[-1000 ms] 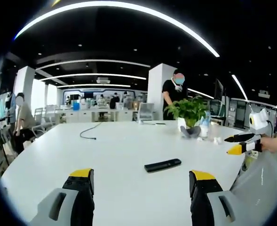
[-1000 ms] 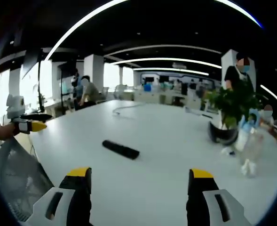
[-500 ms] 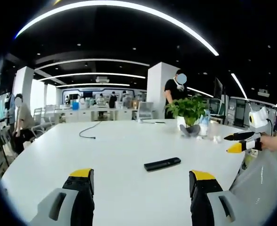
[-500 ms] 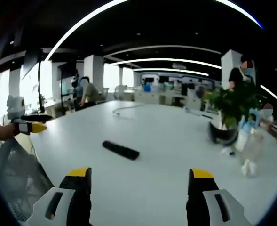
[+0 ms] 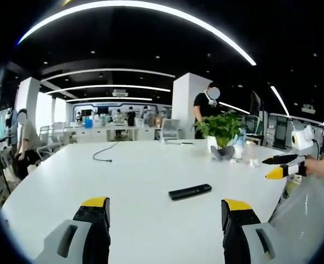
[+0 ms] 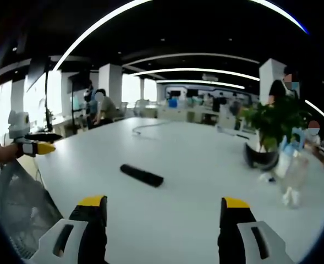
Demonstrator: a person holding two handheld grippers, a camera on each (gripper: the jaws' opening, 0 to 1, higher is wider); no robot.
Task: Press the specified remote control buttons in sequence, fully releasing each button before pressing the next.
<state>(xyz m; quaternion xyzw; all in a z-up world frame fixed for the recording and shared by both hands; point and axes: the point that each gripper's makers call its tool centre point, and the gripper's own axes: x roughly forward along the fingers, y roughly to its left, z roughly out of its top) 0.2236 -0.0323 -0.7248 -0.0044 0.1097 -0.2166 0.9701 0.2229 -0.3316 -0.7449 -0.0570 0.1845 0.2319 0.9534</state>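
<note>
A black remote control [image 5: 190,192] lies flat on the white table [image 5: 134,170], ahead of my left gripper [image 5: 166,212], whose yellow-tipped jaws stand wide apart and hold nothing. The right gripper view has the same remote [image 6: 142,175] left of centre on the table [image 6: 206,176], well beyond my right gripper [image 6: 165,212], which is open and empty too. The right gripper [image 5: 277,167] reaches in at the right edge of the left gripper view. At the left edge of the right gripper view the left gripper [image 6: 38,143] comes in.
A potted plant [image 5: 222,135] and a clear plastic bottle [image 6: 294,173] stand near the table's far side. A dark cable [image 5: 104,155] lies toward the back. A mesh chair back [image 6: 18,203] is at the near edge. Several people stand or sit in the office behind.
None on the table; only a standing person behind the plant has shifted slightly.
</note>
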